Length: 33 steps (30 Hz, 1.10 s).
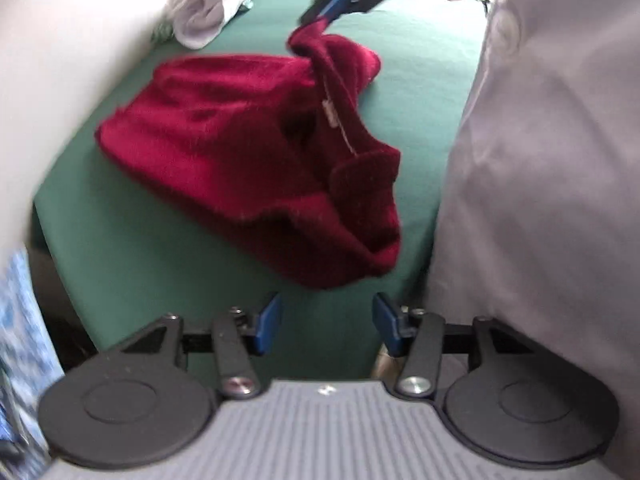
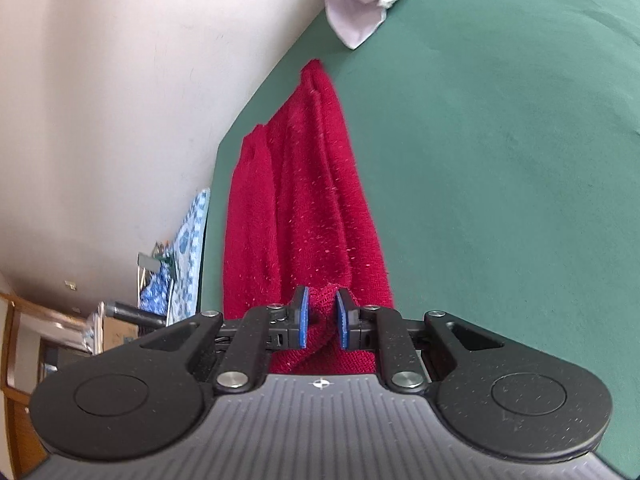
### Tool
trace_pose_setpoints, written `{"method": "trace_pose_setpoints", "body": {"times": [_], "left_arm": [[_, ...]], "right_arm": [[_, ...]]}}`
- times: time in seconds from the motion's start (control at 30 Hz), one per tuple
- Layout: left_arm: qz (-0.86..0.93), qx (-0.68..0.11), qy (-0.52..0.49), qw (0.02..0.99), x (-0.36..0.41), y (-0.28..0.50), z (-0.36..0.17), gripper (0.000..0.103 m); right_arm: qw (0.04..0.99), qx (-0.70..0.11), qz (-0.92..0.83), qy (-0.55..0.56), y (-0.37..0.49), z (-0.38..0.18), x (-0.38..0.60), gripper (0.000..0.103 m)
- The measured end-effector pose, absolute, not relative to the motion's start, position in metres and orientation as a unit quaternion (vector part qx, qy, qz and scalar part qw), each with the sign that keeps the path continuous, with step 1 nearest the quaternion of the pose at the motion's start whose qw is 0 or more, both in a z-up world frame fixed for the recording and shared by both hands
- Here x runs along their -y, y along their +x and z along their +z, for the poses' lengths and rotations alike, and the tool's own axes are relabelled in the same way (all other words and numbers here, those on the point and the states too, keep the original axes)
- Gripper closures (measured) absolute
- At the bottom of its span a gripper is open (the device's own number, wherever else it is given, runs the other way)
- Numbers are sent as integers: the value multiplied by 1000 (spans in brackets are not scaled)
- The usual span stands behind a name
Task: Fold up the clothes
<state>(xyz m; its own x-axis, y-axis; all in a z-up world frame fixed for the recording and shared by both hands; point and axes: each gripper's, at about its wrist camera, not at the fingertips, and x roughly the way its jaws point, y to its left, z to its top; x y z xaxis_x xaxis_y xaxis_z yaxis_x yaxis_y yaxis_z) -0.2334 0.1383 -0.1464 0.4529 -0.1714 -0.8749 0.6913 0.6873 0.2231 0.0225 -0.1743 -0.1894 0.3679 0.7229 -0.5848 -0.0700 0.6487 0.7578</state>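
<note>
Risk: my right gripper (image 2: pixel 320 318) pinches only the red sweater's (image 1: pixel 248 152) corner; left gripper (image 1: pixel 326 328) gapes empty, so cloth may slip.

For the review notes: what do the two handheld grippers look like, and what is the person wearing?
Both the left gripper and the right gripper have matte black linkage arms with silver pivot bolts, round black discs either side, blue pads on the fingers, and a grey ribbed body with a small crosshair mark. The person wears a light grey garment.
</note>
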Motion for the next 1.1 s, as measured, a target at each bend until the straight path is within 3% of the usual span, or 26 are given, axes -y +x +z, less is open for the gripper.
{"method": "trace_pose_setpoints", "body": {"times": [0.13, 0.27, 0.43, 0.73, 1.1], "left_arm": [[-266, -416, 359, 792, -128, -230, -167, 51], [-278, -403, 350, 799, -121, -229, -173, 78], [-273, -405, 319, 812, -120, -225, -172, 91], [-206, -382, 118, 893, -172, -170, -115, 96], [-77, -418, -39, 904, -216, -77, -152, 103]], "right_arm": [[766, -494, 269, 312, 22, -186, 167, 87], [773, -486, 262, 311, 16, -184, 166, 87], [784, -474, 245, 318, 7, -183, 166, 87], [799, -458, 239, 308, 3, -177, 166, 87], [786, -459, 196, 365, 56, -205, 160, 87]]}}
